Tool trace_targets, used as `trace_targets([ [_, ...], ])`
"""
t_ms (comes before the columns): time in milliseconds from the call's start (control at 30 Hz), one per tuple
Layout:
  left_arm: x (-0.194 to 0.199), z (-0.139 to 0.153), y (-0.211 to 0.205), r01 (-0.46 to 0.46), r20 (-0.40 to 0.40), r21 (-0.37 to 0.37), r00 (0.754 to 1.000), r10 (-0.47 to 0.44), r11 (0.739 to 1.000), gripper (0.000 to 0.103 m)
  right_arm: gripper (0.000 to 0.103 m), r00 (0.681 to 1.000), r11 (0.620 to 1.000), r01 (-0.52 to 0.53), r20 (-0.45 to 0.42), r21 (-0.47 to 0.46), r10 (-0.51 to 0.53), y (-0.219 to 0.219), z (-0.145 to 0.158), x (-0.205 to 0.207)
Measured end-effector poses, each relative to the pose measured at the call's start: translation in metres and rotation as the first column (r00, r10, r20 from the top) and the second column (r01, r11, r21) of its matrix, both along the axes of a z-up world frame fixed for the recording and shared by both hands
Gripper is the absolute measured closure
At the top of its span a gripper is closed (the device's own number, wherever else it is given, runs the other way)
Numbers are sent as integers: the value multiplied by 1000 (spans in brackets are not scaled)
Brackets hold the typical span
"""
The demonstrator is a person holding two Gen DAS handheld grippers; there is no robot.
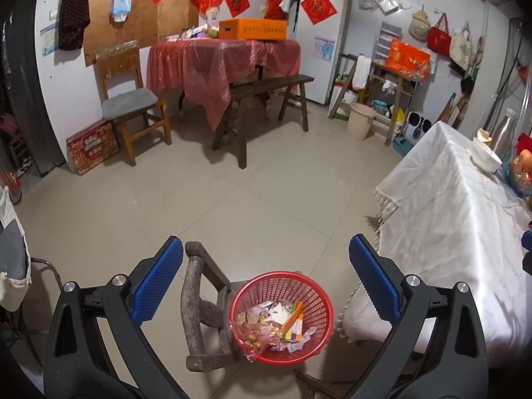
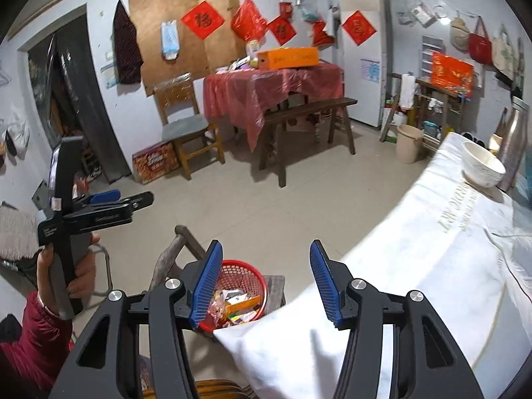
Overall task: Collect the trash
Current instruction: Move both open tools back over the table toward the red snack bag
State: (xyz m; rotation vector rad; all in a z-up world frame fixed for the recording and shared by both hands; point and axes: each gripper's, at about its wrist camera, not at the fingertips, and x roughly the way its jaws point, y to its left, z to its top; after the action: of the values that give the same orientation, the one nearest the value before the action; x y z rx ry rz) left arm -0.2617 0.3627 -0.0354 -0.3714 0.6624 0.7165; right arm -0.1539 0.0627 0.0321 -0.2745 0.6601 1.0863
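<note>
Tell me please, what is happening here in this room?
A person holds tongs in each hand. The left tongs and right tongs are both open and empty, above a red basket that already contains wrappers and paper scraps. The basket stands on a small wooden chair beside the white-clothed table.

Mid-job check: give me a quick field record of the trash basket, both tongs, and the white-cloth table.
trash basket: red mesh basket, sitting on a dark wooden stool beside the table
basket contents: wrappers and paper scraps, partly filled
left tongs: open, empty, above the basket
right tongs: open, empty, over the table edge next to the basket
table: white cloth; white bowl and metal bottle at its far end
trash on the table: none visible in these views
</note>
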Motion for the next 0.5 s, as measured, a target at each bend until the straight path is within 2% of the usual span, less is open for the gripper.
trace_targets([
  [233,10,21,-26,56,24,31,998,-57,998,7,46,998,997,66,5,48,-66,-34,8,16],
  [500,29,36,-61,131,27,72,991,-133,989,7,44,990,987,138,-10,82,-137,-71,3,30],
])
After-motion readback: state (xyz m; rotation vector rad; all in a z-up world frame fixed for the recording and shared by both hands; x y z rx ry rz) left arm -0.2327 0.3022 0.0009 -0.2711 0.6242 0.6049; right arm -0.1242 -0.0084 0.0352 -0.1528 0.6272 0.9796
